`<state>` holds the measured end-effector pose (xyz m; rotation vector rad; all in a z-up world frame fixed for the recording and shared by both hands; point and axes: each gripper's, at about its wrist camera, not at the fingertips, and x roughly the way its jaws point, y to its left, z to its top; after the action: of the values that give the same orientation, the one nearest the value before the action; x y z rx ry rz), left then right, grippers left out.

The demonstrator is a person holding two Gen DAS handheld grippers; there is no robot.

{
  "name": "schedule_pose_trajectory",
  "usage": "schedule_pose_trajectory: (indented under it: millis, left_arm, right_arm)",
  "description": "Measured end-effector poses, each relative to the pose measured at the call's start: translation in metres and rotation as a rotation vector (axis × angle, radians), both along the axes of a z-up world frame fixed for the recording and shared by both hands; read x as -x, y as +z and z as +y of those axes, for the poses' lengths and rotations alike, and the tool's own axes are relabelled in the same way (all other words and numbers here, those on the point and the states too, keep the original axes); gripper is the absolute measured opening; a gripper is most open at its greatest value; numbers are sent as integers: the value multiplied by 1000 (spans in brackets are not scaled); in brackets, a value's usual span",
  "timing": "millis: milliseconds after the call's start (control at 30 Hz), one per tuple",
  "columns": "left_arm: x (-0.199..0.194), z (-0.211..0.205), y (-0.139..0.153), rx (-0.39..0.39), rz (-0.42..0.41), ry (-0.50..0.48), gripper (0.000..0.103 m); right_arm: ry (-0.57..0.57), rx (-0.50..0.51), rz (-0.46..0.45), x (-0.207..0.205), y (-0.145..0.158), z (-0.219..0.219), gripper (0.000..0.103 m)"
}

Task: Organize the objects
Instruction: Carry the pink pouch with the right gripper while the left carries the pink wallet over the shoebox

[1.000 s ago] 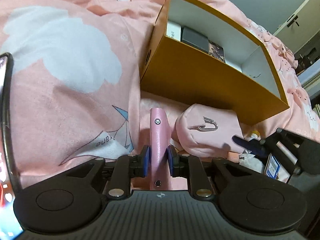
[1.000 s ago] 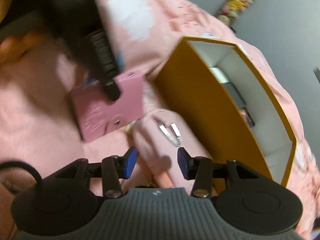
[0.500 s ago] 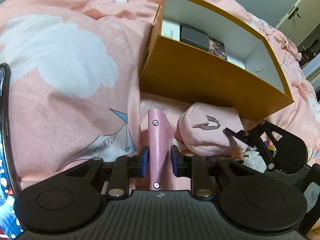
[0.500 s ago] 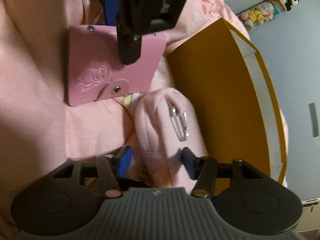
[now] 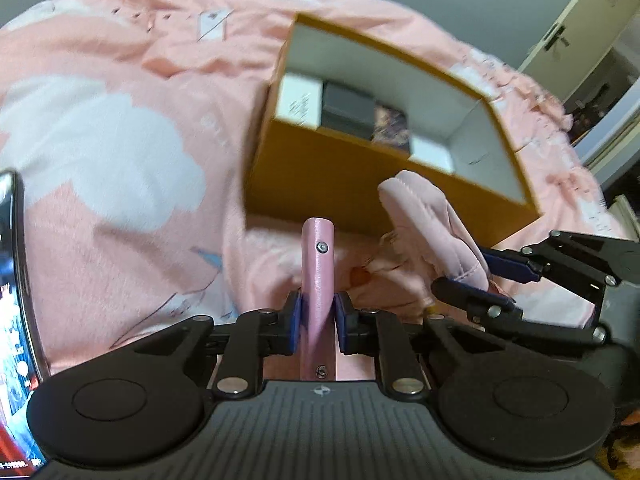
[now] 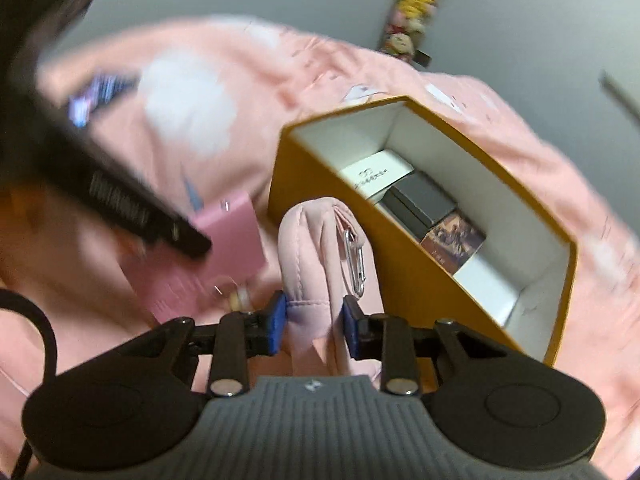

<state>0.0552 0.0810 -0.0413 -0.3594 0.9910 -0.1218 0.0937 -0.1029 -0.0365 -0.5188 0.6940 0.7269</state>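
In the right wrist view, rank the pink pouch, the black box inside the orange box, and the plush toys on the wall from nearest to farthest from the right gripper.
1. pink pouch: clamped in the right gripper, dead centre.
2. black box: inside the orange box, ahead and to the right.
3. plush toys: far off against the grey wall, top of the view.

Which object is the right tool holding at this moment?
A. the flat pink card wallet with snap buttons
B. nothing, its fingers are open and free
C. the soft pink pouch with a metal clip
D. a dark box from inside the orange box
C: in the right wrist view, the right tool has its blue fingers pressed on both sides of the soft pink pouch, whose metal clip hangs beside the orange box.
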Motion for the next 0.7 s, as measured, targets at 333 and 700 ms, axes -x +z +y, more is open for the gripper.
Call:
schedule_pose_trajectory:
  millis: [333,700]
  left_arm:
    - [-12,-8,54,95,-164,-32,19]
    - [-79,-13,91,142,-237,-72,19]
  right_arm:
    - [-83,-400,137,1,59,-51,31]
    - [-245,-580,124,-54,90,-83,31]
